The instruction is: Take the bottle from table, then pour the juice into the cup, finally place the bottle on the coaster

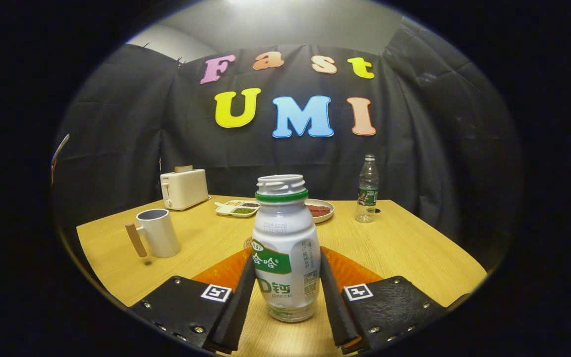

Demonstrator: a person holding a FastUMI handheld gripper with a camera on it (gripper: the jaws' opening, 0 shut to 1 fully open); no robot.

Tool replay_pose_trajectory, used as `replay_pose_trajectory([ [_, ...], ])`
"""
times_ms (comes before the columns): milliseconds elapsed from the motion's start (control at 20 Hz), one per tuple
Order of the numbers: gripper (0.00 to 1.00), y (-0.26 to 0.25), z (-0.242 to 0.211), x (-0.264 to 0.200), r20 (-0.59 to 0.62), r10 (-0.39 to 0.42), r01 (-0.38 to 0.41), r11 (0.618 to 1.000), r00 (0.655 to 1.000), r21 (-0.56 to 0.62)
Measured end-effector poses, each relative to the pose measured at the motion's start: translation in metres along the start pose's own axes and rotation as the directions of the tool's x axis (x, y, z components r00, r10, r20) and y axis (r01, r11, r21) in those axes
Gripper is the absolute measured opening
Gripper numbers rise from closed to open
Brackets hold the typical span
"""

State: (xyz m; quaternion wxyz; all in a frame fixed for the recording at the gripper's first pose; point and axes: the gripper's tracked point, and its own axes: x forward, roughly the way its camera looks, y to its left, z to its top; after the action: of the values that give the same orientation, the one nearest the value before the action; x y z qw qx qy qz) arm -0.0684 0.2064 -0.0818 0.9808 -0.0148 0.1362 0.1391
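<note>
A white plastic juice bottle (285, 253) with a green label and green neck ring stands upright between my fingers, its cap off. My gripper (285, 297) is shut on the bottle, with one pad pressed against each side of its lower half. I cannot tell whether the bottle's base rests on the wooden table (414, 248) or hangs just above it. A white cup (159, 233) with a wooden handle stands ahead and to the left of the fingers. A sliver of a round tan disc (248, 243), possibly the coaster, peeks out just behind the bottle's left side.
Along the table's far edge stand a cream toaster (184, 188), a divided white dish (238, 208) of grains, a plate (320, 209) with red contents and a clear water bottle (367, 191). Black cloth walls enclose the table.
</note>
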Motion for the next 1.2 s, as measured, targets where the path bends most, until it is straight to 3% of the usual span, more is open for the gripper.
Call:
replay_pose_trajectory([
  [350, 0.68, 0.013, 0.028, 0.023, -0.007, -0.049, 0.048, 0.989, 0.999, -0.142],
  [650, 0.68, 0.037, 0.056, 0.047, 0.023, -0.047, 0.052, 0.954, 0.999, -0.294],
  [850, 0.68, 0.056, 0.073, 0.063, 0.057, -0.038, 0.058, 0.907, 0.998, -0.418],
  [1200, 0.68, 0.089, 0.089, 0.083, 0.116, -0.035, 0.099, 0.785, 0.993, -0.612],
])
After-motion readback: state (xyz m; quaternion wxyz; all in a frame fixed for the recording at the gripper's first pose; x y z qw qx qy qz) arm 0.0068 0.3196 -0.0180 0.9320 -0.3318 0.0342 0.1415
